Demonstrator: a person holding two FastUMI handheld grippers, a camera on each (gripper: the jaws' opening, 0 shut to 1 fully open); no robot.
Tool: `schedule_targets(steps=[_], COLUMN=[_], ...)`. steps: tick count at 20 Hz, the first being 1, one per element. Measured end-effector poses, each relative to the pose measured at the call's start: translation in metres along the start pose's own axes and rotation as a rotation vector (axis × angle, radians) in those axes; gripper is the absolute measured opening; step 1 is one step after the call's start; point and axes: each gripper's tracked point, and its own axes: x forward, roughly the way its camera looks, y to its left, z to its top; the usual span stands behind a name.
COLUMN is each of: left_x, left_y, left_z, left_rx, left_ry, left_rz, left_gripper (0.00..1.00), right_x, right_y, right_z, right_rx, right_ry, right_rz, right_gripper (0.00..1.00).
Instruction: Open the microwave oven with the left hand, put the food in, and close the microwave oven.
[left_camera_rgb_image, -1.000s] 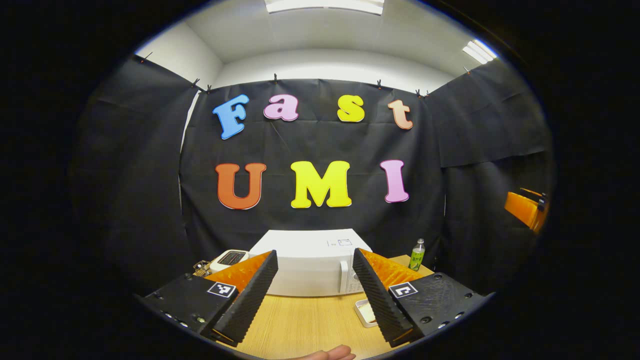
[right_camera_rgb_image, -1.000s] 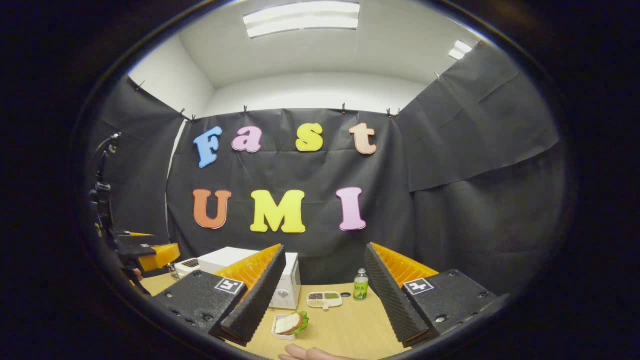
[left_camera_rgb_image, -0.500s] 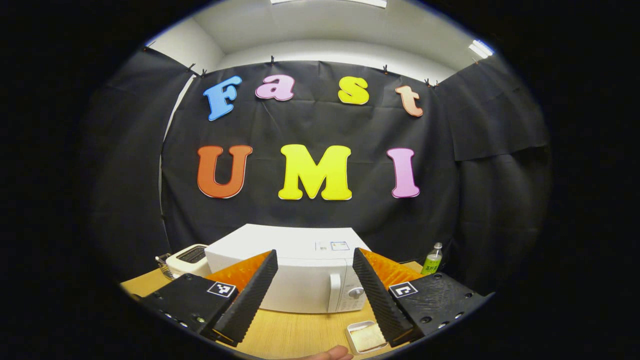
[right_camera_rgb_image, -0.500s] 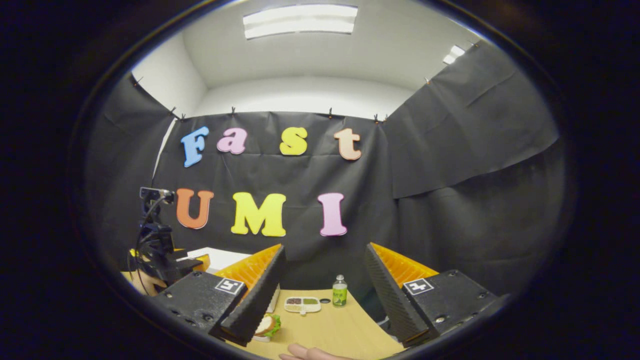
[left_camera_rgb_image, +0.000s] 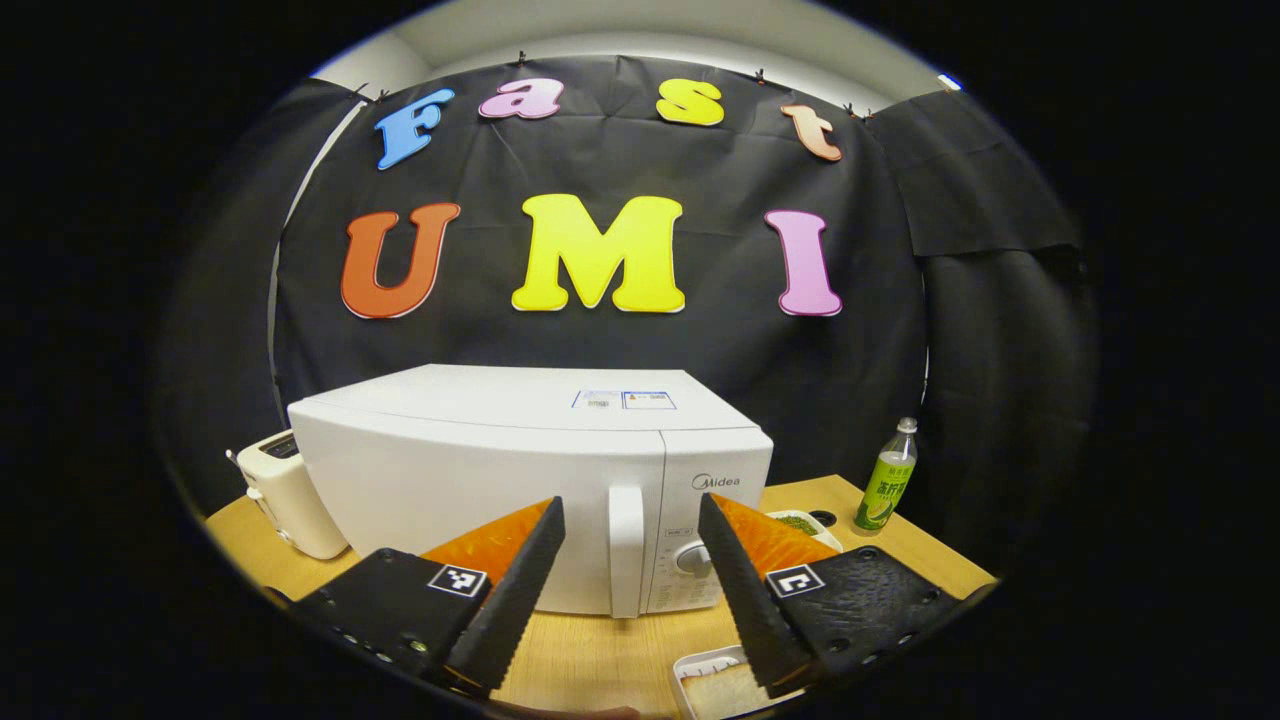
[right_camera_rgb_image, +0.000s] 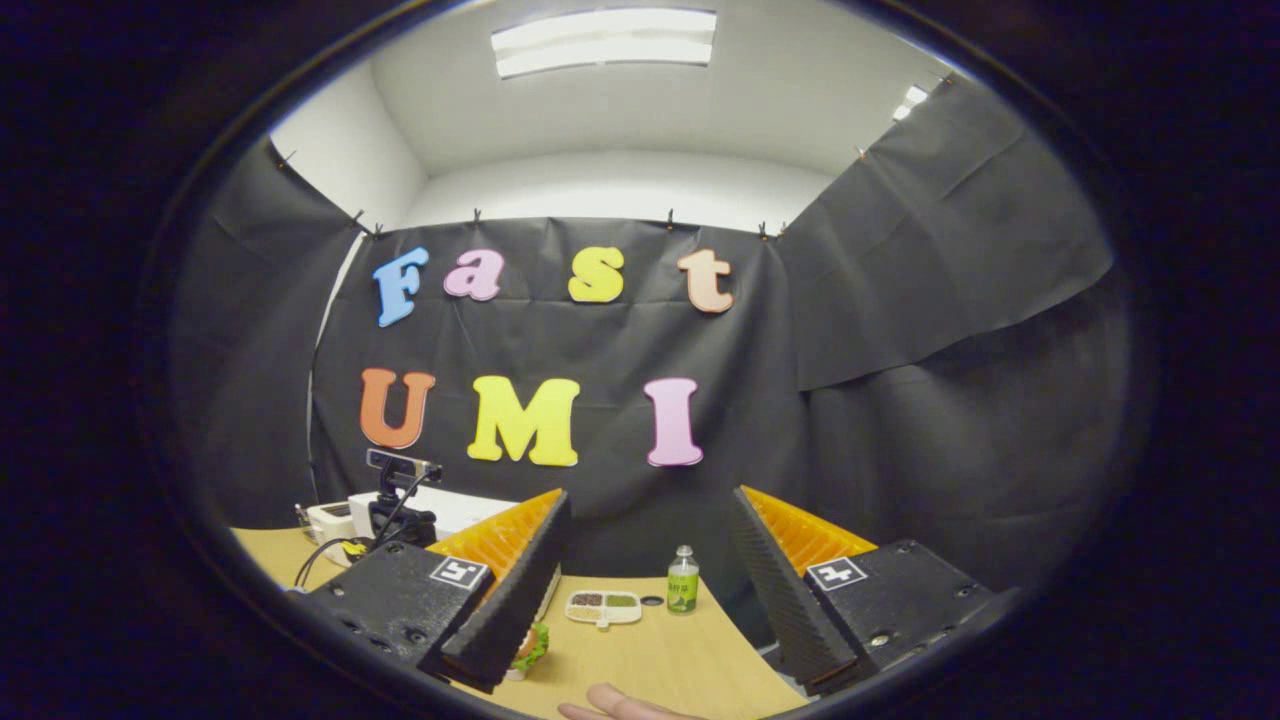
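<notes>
The microwave (left_camera_rgb_image: 530, 480) is a white box standing on the wooden table (left_camera_rgb_image: 600, 660), its door shut; a tall white handle (left_camera_rgb_image: 626, 550) runs down the door's right edge, and a round knob (left_camera_rgb_image: 694, 560) sits on the panel just right of it. In front of the microwave and to its right, at the bottom edge of the left gripper view, lies a white tray with a sandwich (left_camera_rgb_image: 720, 688) — the food. A white toaster (left_camera_rgb_image: 285, 492) stands just left of the microwave, a green bottle (left_camera_rgb_image: 886, 488) well to its right.

The left gripper (left_camera_rgb_image: 625, 590) has its fingers spread wide, holding nothing and touching nothing; the handle shows between them, still apart from both. The right gripper (right_camera_rgb_image: 645, 600) is likewise spread wide and empty, over the table to the right of the microwave, with the sandwich (right_camera_rgb_image: 530, 645) peeking from behind its left finger and a small divided dish (right_camera_rgb_image: 602, 606) beside the bottle (right_camera_rgb_image: 683, 580) farther off.

Half a second ago the microwave looked smaller and lower in the left gripper view — the left gripper has come closer to it and now lines up on the handle.
</notes>
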Motion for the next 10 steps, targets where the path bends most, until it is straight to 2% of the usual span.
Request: schedule_targets(steps=[1,2,3,4,5,6,7,8,9,10], left_x=[0.005,0.009,0.015,0.020,0.025,0.031,0.030,0.035,0.048,0.043], left_y=[-0.001,-0.003,-0.003,-0.003,-0.003,-0.004,-0.002,0.014,0.014,0.009], left_z=[-0.006,-0.011,-0.017,-0.021,-0.026,-0.031,-0.036,-0.034,-0.039,-0.035], left_rx=[0.007,0.008,0.015,0.026,0.036,0.048,0.060,0.101,0.080,0.056], left_ry=[0.005,0.008,0.012,0.016,0.017,0.025,0.030,0.012,0.002,-0.006], left_rz=[-0.001,-0.005,-0.001,0.000,0.000,-0.001,0.013,0.075,0.071,0.063], left_gripper=[0.73,0.70,0.70,0.70,0.70,0.70,0.69,0.65,0.23,0.28], right_x=[0.003,0.006,0.007,0.008,0.008,0.008,0.009,0.009,0.008,0.007], right_y=[-0.001,-0.003,-0.004,-0.003,-0.001,0.000,-0.001,-0.002,-0.002,-0.002], right_z=[-0.008,-0.013,-0.018,-0.020,-0.023,-0.027,-0.029,-0.029,-0.029,-0.029], right_rx=[-0.002,-0.004,-0.002,0.003,0.004,0.004,0.007,0.009,0.005,-0.001], right_ry=[0.017,0.031,0.040,0.042,0.048,0.058,0.063,0.063,0.061,0.058], right_rz=[0.000,-0.001,-0.001,0.005,0.014,0.022,0.022,0.020,0.020,0.020], right_gripper=[1.00,0.96,1.00,1.00,0.96,1.00,0.96,0.96,1.00,1.00])
